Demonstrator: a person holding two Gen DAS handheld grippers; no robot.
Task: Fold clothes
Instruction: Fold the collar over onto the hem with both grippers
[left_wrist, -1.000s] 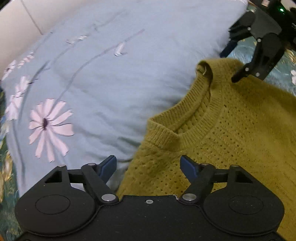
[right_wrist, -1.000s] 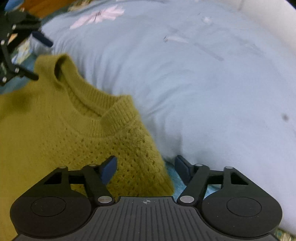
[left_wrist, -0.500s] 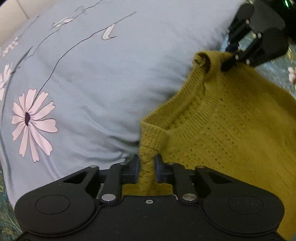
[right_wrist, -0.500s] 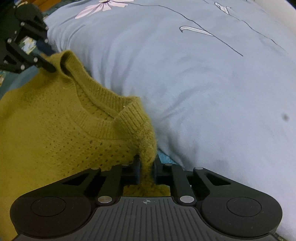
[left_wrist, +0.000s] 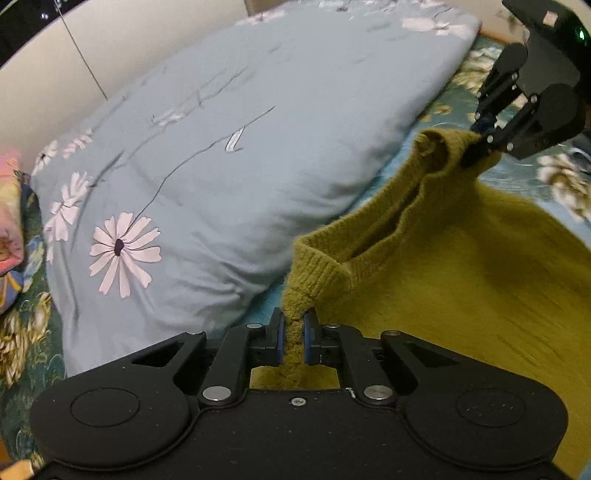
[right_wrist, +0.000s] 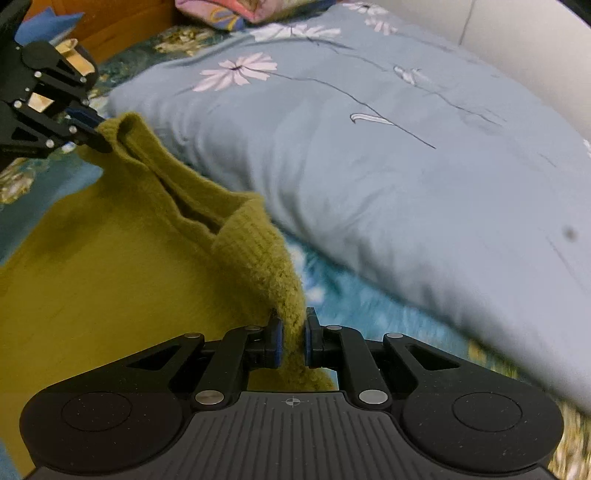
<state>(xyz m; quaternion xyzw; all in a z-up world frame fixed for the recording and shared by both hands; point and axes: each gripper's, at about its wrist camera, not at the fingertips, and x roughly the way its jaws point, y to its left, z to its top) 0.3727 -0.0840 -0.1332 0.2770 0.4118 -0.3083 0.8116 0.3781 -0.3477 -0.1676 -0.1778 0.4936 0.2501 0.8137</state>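
A mustard-yellow knitted sweater (left_wrist: 461, 266) lies on the bed, its neckline lifted and stretched between my two grippers. My left gripper (left_wrist: 293, 338) is shut on one shoulder of the sweater beside the collar. My right gripper (right_wrist: 292, 339) is shut on the other shoulder. In the left wrist view the right gripper (left_wrist: 476, 144) shows at the upper right, pinching the sweater. In the right wrist view the left gripper (right_wrist: 88, 134) shows at the upper left, pinching the sweater (right_wrist: 110, 266).
A large light-blue duvet with pink daisies (left_wrist: 221, 155) lies bunched just beyond the collar, also in the right wrist view (right_wrist: 406, 166). A teal flowered bedsheet (left_wrist: 554, 177) lies under everything. A pink folded cloth (left_wrist: 9, 221) sits at the left. A cream wall (left_wrist: 92, 55) stands behind.
Both grippers have closed on the sweater's shoulders and lifted them up and back from the duvet. The neckline is now pulled taut between them.
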